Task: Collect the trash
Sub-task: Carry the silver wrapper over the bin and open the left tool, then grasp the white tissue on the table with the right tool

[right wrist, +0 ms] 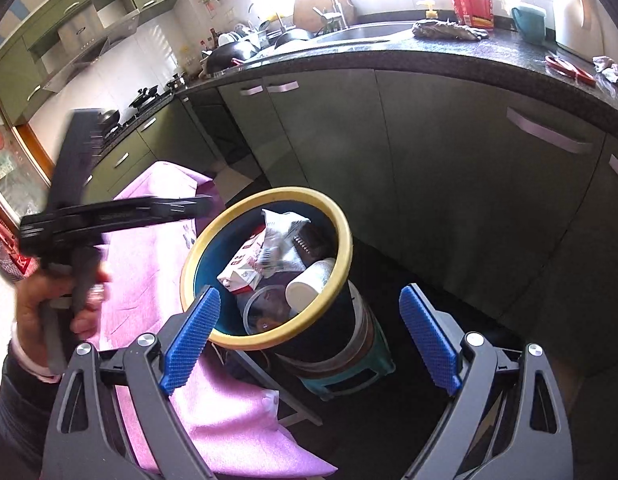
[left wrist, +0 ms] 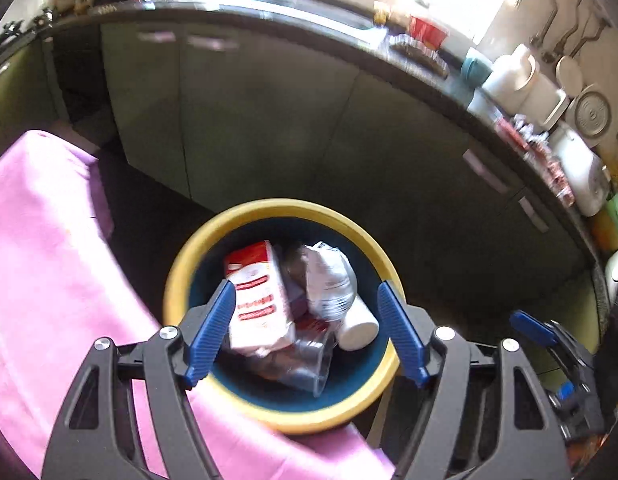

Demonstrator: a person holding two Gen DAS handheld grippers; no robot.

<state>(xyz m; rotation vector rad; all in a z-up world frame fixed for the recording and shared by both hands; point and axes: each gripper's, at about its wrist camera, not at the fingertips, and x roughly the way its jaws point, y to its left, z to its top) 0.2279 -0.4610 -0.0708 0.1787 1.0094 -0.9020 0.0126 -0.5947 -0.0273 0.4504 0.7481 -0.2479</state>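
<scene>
both grippers empty: left gripper has its jaws spread over the yellow-rimmed bin, right gripper is spread wide just beside it. bin holds a red-white carton, white bottle, crumpled wrapper and clear plastic cup. bin stands on a stool beside the pink cloth, green cabinets behind.

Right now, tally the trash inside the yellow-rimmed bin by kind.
Red and white paper carton: 1
Crumpled white plastic wrapper: 1
White paper cup: 1
Clear plastic cup: 1
Total visible in the yellow-rimmed bin: 4
</scene>
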